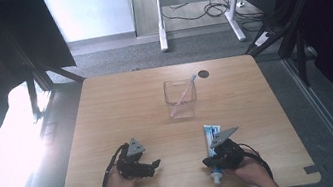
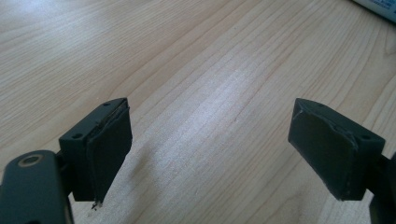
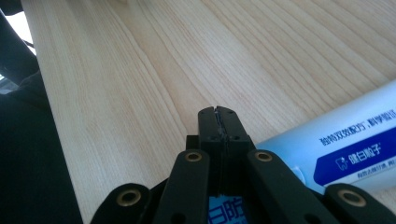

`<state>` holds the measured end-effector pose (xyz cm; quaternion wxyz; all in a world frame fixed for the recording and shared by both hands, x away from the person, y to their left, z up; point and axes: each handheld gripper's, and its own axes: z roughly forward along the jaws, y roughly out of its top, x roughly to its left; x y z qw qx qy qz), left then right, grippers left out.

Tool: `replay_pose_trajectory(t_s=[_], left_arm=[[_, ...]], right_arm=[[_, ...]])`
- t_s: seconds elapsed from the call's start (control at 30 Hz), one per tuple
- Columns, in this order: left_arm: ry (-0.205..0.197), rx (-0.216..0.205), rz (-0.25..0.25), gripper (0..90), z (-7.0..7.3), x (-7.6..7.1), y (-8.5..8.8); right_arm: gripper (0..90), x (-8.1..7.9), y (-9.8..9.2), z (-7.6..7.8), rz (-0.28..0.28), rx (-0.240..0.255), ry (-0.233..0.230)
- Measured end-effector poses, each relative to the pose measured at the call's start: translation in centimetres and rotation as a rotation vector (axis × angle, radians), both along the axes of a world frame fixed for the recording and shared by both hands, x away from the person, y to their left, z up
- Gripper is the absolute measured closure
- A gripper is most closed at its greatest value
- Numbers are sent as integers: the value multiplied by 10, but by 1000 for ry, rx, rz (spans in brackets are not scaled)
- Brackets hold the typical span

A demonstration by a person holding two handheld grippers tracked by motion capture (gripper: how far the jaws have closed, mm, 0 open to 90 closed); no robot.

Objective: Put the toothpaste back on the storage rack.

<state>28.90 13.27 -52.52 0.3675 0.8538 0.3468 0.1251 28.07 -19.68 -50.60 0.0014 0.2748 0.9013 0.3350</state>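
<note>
Table: pale wood, bears all items. Clear container: centre, far side, pink toothbrush leaning inside. Toothpaste tube: lies flat at near right edge, passing under the right gripper, whose jaws are pressed together with nothing between them. Left gripper: jaws spread wide, empty, over bare wood. Step judged: approach to the tube; next move calls for opening the right jaws to straddle it.
</note>
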Motion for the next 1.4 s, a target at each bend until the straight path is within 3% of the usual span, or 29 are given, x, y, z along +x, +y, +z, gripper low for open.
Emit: replay_pose_trajectory(t_s=[0.37,0.77,1.0,1.2,1.4], left_arm=[[-4,37,-9,147,-1,0,-1],[-4,9,-8,149,1,0,1],[-9,8,-4,149,2,0,2],[-8,7,-1,149,1,0,3],[-3,8,-1,149,1,0,3]], right_arm=[[883,0,-20,-2,-29,-23,11],[899,1,-47,-1,-88,-49,14],[888,1,-45,5,-80,-46,5],[795,6,-47,25,-105,-126,8],[674,15,-49,30,-127,-198,13]])
